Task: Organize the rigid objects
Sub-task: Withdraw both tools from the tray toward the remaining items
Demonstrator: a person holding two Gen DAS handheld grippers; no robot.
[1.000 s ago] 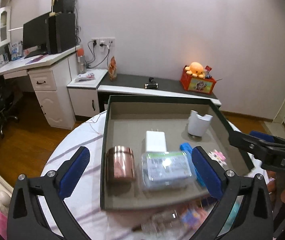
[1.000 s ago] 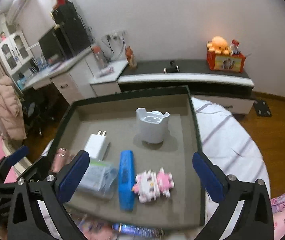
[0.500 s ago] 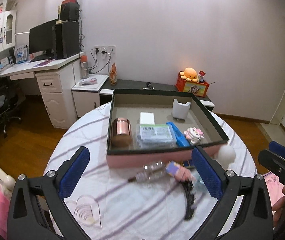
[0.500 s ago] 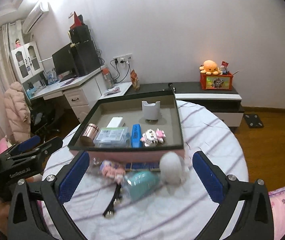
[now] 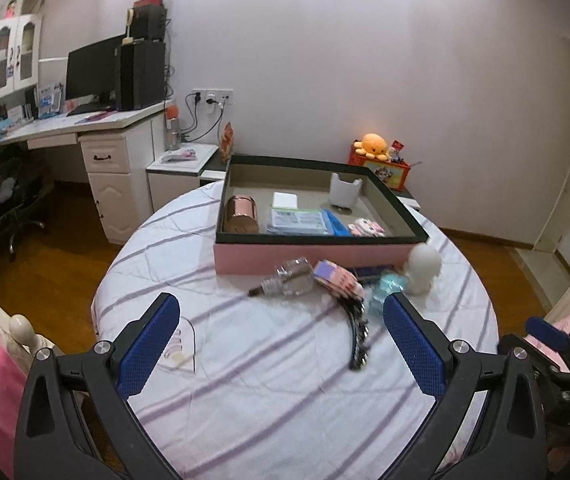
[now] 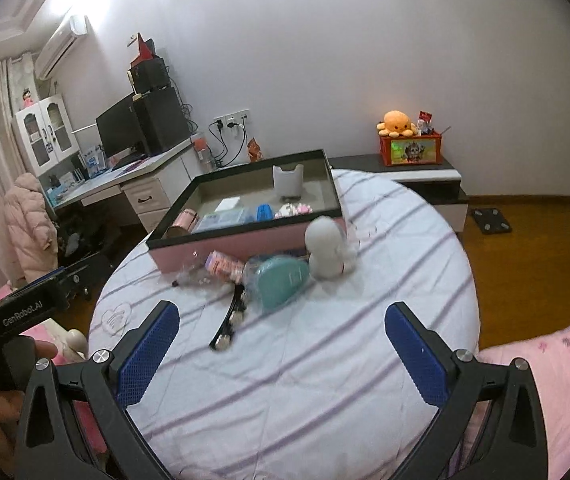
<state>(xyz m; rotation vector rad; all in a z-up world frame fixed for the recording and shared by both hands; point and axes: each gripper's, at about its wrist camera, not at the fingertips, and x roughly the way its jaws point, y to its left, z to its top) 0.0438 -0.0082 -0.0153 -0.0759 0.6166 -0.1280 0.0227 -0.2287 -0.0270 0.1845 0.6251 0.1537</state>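
A pink box with a dark rim [image 5: 309,257] [image 6: 221,245] stands at the far side of a round table. It holds a copper tin [image 5: 240,213], a white charger [image 5: 285,201], a clear packet [image 5: 298,221], a blue item [image 5: 337,226], a pink toy [image 5: 366,229] and a white holder [image 5: 345,189]. In front of it lie a clear bottle [image 5: 289,282], a pink packet [image 5: 337,279], a teal case [image 6: 281,282], a white figurine [image 6: 325,254] and a black hair clip [image 5: 358,334]. My left gripper [image 5: 281,344] and right gripper [image 6: 281,354] are open and empty, well short of these.
The table has a white cloth with purple stripes [image 5: 269,380]. A desk with a monitor [image 5: 97,120] stands at the left, a low cabinet with an orange plush [image 5: 373,146] behind. Pink bedding [image 6: 557,344] borders the table.
Both grippers have pulled back and up from over the box. The whole table and the loose items in front of the box have come into view.
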